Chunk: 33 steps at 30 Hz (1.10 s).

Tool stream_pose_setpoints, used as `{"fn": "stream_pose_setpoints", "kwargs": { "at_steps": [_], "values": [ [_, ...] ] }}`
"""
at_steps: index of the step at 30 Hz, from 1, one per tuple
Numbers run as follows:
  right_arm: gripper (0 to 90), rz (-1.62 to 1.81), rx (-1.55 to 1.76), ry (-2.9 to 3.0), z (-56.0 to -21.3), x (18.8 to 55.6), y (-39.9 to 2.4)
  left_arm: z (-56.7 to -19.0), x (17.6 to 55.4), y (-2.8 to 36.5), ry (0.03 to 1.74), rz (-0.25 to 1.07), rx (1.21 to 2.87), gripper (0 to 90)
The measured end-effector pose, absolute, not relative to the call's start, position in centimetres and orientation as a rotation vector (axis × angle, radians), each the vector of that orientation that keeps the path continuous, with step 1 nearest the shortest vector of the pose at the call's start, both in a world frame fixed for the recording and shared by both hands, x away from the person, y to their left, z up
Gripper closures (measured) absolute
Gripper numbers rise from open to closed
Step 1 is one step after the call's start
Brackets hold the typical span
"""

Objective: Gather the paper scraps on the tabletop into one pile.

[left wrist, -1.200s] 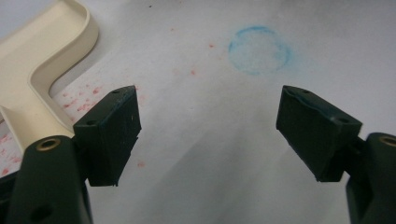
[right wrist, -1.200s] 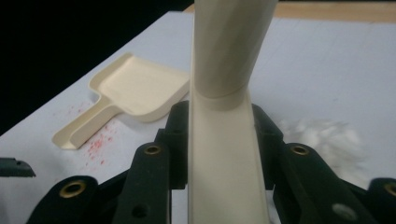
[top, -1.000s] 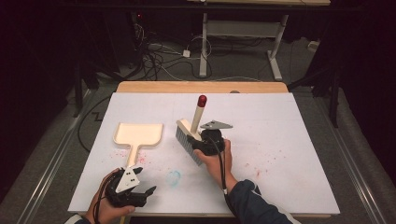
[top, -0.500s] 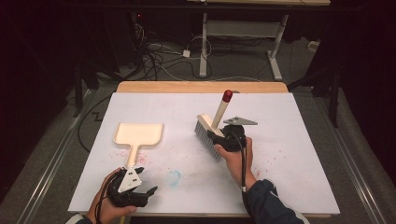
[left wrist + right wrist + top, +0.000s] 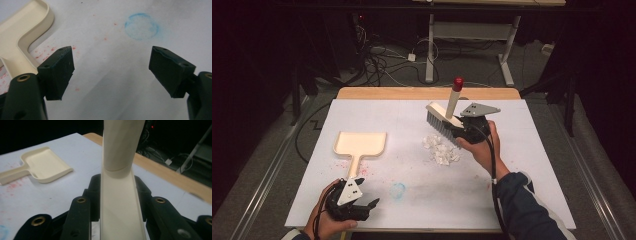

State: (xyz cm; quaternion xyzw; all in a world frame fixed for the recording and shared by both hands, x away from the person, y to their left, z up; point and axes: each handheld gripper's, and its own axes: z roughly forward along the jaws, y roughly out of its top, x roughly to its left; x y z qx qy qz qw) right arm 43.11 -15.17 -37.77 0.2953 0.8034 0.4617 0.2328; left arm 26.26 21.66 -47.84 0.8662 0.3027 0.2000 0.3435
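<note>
1. Your right gripper [image 5: 464, 131] is clenched on the cream plastic hand brush with the red-tipped handle [image 5: 447, 111]; in the right gripper view the jaws press on both sides of the brush's cream back, so the grip looks firm.
2. The brush hangs over the far right part of the white paper-covered table [image 5: 532, 165], bristles pointing toward the table's left and lifted off the surface, as far as the high view shows.
3. The small heap of crumpled white paper scraps [image 5: 440, 148] lies just in front of the brush and beside your right hand. It looks gathered into one pile, which I judge to be the sweeping-together part largely done.
4. The cream plastic dustpan with the flat handle [image 5: 360, 144] sits empty on the left half of the table, well apart from the heap, its mouth facing the far edge.
5. Your left gripper [image 5: 353, 206] rests near the front edge, jaws spread wide with nothing between them; the dustpan's handle end lies just beside it, not grasped.
6. Left to do, by my reading: take the dustpan, bring it to the heap, and brush the scraps in. None are in the pan yet.
</note>
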Motion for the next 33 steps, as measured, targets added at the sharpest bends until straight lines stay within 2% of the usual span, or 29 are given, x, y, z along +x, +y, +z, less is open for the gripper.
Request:
{"fn": "stream_pose_setpoints", "kwargs": {
  "at_steps": [8, 14, 25, 33],
  "values": [
    [67.5, 1.087, 0.622, 2.257, -41.0, 48.2, -14.1, -48.1, 26.7, 21.7, 0.794, 0.534, 2.256, 19.7],
    [67.5, 1.042, 0.628, 2.305, -43.7, 49.7, -13.5, -48.1, 26.5, 21.8, 0.799, 0.529, 2.253, 19.7],
    [67.3, 1.158, 0.438, 2.413, -44.9, 46.7, -15.3, -48.0, 26.2, 22.1, 0.815, 0.540, 2.246, 19.6],
    [67.4, 1.207, 0.334, 2.449, -44.5, 44.4, -16.8, -48.0, 26.2, 21.7, 0.805, 0.537, 2.253, 19.7]
  ]
}}
